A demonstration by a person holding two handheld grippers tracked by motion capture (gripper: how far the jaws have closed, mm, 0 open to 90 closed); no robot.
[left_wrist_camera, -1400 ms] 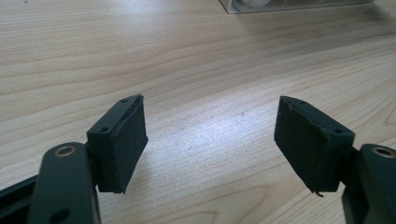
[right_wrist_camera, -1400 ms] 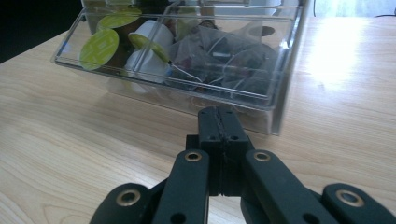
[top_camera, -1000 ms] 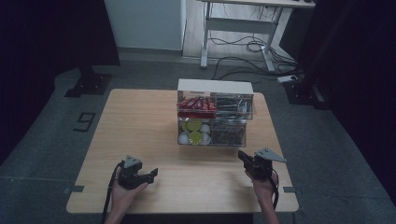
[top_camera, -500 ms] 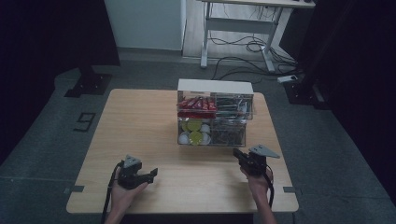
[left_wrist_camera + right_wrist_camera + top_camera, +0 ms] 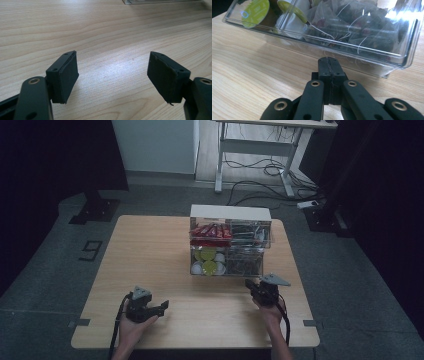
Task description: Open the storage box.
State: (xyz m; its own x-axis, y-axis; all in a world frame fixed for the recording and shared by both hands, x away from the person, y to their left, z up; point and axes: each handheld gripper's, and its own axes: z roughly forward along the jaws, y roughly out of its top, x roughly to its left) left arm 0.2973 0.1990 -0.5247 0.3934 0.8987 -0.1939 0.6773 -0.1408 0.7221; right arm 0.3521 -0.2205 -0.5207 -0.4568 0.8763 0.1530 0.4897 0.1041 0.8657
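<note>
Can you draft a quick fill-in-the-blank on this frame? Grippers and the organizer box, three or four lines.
1. The jaws of the right gripper are ____.
2. The jaws of the left gripper stand ____, with nothing between them.
3. The right gripper points at the clear organizer box, at the compartment that holds ____.
4. The pods beside them have lids coloured ____.

Missing words: shut; open; tea bags; green

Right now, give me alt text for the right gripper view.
The right gripper, jaws shut with nothing between them, points at a clear plastic organizer on a wooden table. Inside are tea bags and green-lidded capsules.
</note>
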